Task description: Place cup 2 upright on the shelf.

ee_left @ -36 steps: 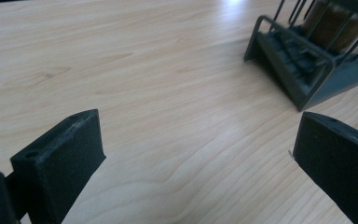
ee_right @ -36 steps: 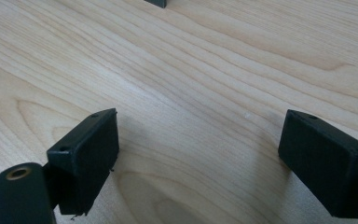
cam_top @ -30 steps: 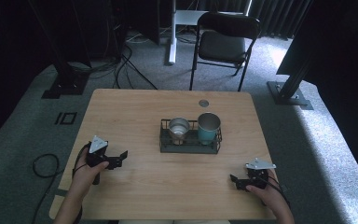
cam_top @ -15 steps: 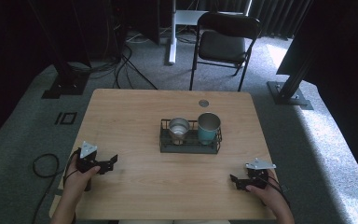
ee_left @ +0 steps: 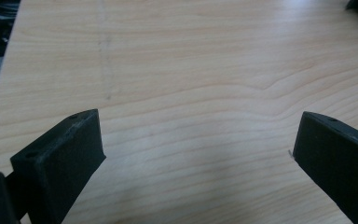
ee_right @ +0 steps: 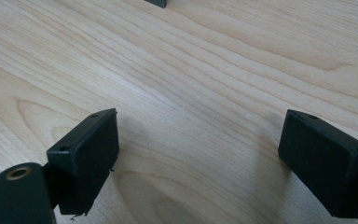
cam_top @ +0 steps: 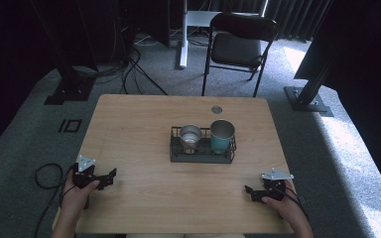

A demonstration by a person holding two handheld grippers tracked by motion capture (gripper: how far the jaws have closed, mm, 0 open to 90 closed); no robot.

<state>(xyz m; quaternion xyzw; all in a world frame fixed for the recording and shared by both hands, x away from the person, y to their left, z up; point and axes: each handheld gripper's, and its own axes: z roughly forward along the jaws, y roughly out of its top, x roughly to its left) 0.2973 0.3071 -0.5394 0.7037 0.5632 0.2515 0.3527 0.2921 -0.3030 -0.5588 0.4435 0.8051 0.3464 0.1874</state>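
A black wire rack (cam_top: pixel 202 151) stands in the middle of the wooden table (cam_top: pixel 144 119). In it are a small steel cup (cam_top: pixel 191 134) on the left and a taller teal cup (cam_top: pixel 222 134) on the right. My left gripper (cam_top: pixel 110 176) rests near the table's front left corner, open, with bare wood between its jaws (ee_left: pixel 200 140). My right gripper (cam_top: pixel 250 192) lies near the front right corner, also open and empty (ee_right: pixel 198 149). Both grippers sit well clear of the rack.
A round grommet (cam_top: pixel 217 109) is set in the table's far edge. A black folding chair (cam_top: pixel 240 47) stands behind the table, and stand bases (cam_top: pixel 307 96) flank it on the carpet. A cable (cam_top: pixel 44 173) loops off the left edge.
My left gripper has drawn back toward the front left corner of the table. The right gripper has stayed in place.
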